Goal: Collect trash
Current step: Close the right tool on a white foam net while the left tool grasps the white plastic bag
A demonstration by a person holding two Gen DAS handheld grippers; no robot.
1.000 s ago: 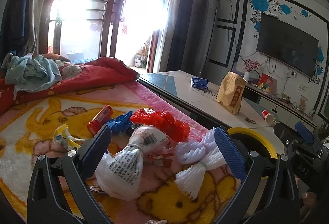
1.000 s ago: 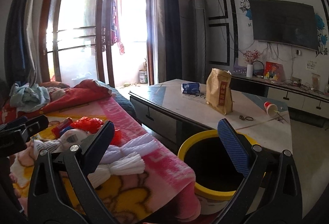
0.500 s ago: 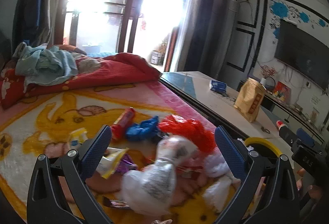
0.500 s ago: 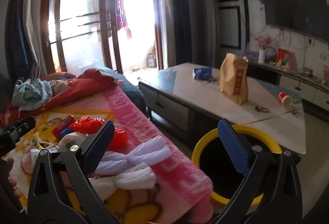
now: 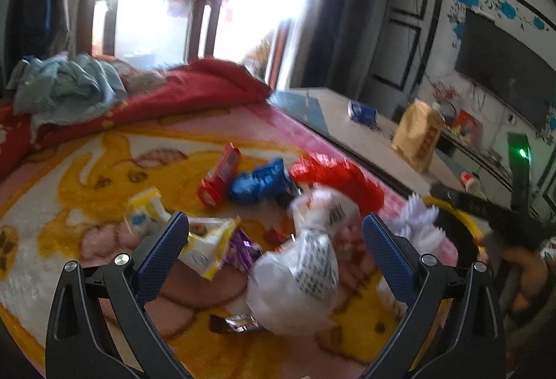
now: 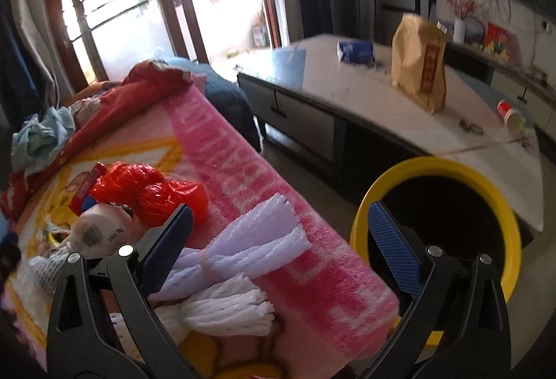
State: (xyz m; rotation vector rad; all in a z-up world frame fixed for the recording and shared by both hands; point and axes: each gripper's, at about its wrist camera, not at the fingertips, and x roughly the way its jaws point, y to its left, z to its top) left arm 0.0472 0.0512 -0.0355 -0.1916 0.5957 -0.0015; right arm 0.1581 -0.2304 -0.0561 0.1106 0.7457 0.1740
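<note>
The left gripper (image 5: 274, 236) is hanging over the blanket (image 5: 104, 170) with jaws spread wide, gripping nothing. Between its fingers a white plastic bag (image 5: 299, 278) with black print and a barcode is lying crumpled – motion-blurred. Just left of it a yellow-and-white wrapper (image 5: 205, 250) is sitting by the left fingertip, with a purple wrapper (image 5: 239, 250) touching it. Farther back a blue crumpled wrapper (image 5: 260, 182), a red tube-shaped packet (image 5: 219, 179) and a red plastic bag (image 5: 337, 177) are lying close together.

The right gripper (image 6: 278, 240) is also gaping wide and empty, hovering over white foam netting (image 6: 243, 260) – two pleated bundles lying at the blanket's pink edge. The yellow-rimmed bin (image 6: 500, 201), dark inside, is standing on the floor just beside the bed. Beyond it a brown paper bag (image 6: 418, 66) is standing upright on the table (image 6: 347, 90).
</note>
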